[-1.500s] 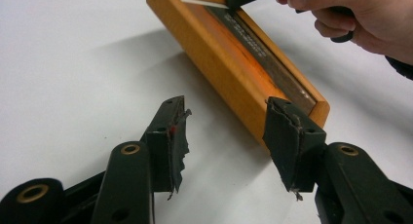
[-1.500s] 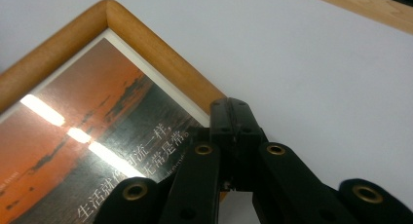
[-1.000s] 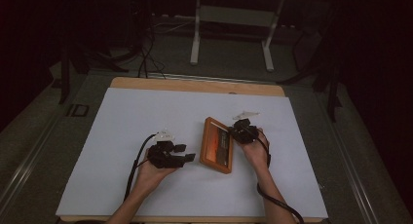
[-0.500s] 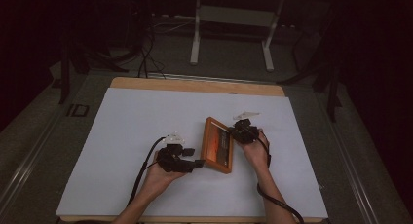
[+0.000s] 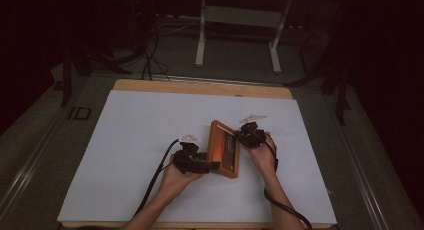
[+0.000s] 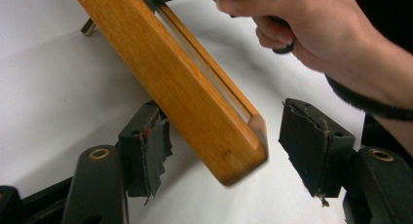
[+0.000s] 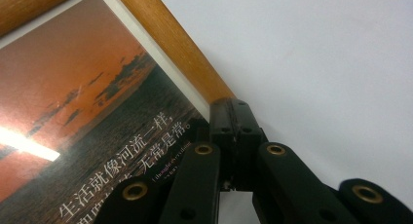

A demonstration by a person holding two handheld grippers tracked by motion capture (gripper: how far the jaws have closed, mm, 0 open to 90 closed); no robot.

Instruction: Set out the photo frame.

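Jaws first: the right gripper [image 5: 248, 135] is clamped tight on the edge of the wooden picture frame [image 5: 223, 148], and in the right gripper view you can see its black jaws pinched together right on the frame's [image 7: 170, 48] wood rim, lower middle of that picture. Under the glass there's a sunset photo [image 7: 83, 112] with white Chinese text along the bottom. The left gripper [image 5: 212, 165] has its jaws spread wide and they've just been opening a bit more; the near corner of the frame [image 6: 195, 92] sits between the two pads in the left gripper view, and neither pad looks like it's pressing on the wood, with daylight on both sides.

From the high view, the frame sits a little right of centre on the white table cover [image 5: 130, 140], tilted up on its side rather than lying flat, running diagonally from upper left to lower right. The right hand [image 5: 261, 152] is just to the right of it, the left hand [image 5: 180, 177] just below and left. In the left gripper view the right hand [image 6: 311, 29] fills the upper right. A wooden table edge [image 5: 200, 86] pokes out past the top of the cover.
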